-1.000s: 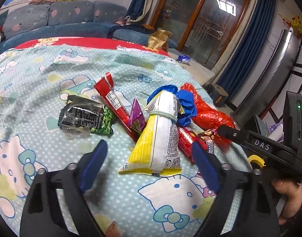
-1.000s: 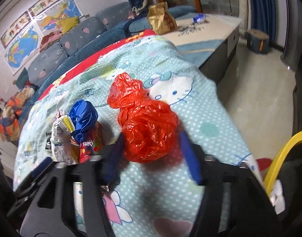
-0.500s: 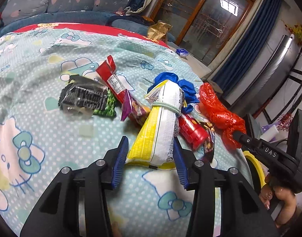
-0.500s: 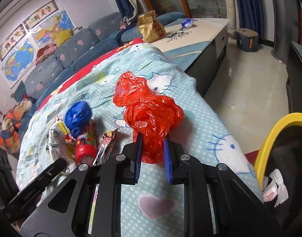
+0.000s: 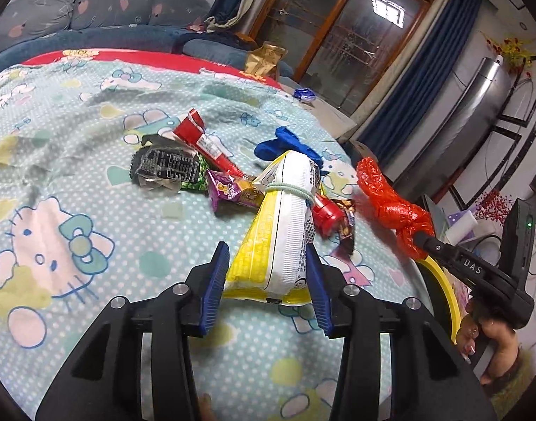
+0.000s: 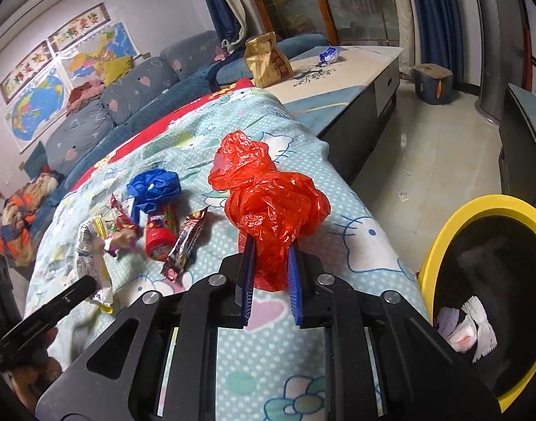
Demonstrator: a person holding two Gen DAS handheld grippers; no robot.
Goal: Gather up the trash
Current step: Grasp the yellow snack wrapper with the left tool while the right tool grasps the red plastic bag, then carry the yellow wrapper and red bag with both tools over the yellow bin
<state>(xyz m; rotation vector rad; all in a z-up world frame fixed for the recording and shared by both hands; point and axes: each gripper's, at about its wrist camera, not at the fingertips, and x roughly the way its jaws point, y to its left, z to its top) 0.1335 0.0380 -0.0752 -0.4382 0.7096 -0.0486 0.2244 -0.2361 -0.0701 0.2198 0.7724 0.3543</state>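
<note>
My left gripper [image 5: 268,280] is shut on the near end of a yellow and white snack bag [image 5: 285,224] tied with a band, lifted off the Hello Kitty cloth [image 5: 92,210]. My right gripper [image 6: 268,273] is shut on a crumpled red plastic bag [image 6: 268,196] and holds it above the cloth; the red bag also shows in the left wrist view [image 5: 390,207]. A blue bag [image 6: 157,186], a red tube [image 6: 159,235], a brown candy wrapper [image 6: 185,242], a long red wrapper [image 5: 204,144] and a black and green wrapper [image 5: 169,168] lie on the cloth.
A yellow-rimmed bin [image 6: 439,238] with a dark liner and some white paper stands at the right, below the bed's edge. A low cabinet [image 6: 338,73] with a brown paper bag [image 6: 268,59] stands behind. A sofa [image 5: 92,10] runs along the back.
Both grippers closed from open, the left on the snack bag and the right on the red bag. Both bags have since been lifted a little off the cloth.
</note>
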